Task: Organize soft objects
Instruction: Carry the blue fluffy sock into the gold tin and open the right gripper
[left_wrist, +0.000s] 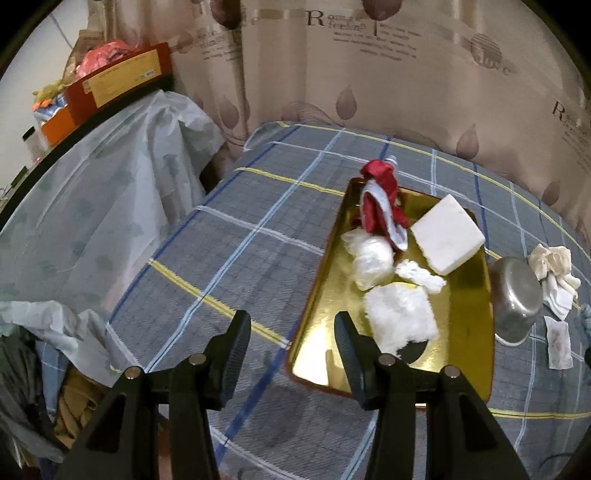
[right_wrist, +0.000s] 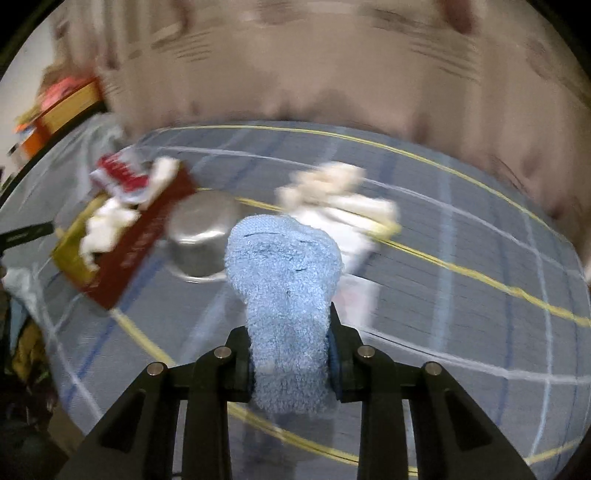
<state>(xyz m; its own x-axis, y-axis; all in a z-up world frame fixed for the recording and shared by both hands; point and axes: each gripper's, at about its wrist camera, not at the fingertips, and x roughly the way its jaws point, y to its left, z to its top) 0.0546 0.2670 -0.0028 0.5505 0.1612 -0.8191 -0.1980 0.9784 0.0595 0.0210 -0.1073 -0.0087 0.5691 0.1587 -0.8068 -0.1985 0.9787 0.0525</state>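
Observation:
A gold tray (left_wrist: 469, 332) with a red rim lies on the plaid cloth. In it are a red and white cloth (left_wrist: 380, 203), a white foam block (left_wrist: 447, 232), a clear plastic bag (left_wrist: 369, 262) and white cotton wads (left_wrist: 399, 317). My left gripper (left_wrist: 291, 328) is open and empty, just left of the tray's near corner. My right gripper (right_wrist: 290, 343) is shut on a light blue fluffy sock (right_wrist: 284, 288) and holds it above the cloth. The tray (right_wrist: 129, 251) shows blurred at the left of the right wrist view.
A steel bowl (left_wrist: 517, 299) lies tipped right of the tray, also in the right wrist view (right_wrist: 203, 236). Cream and white cloths (left_wrist: 554, 273) lie beyond it, blurred in the right wrist view (right_wrist: 332, 192). A covered stack with boxes (left_wrist: 118, 81) stands at the left; a curtain hangs behind.

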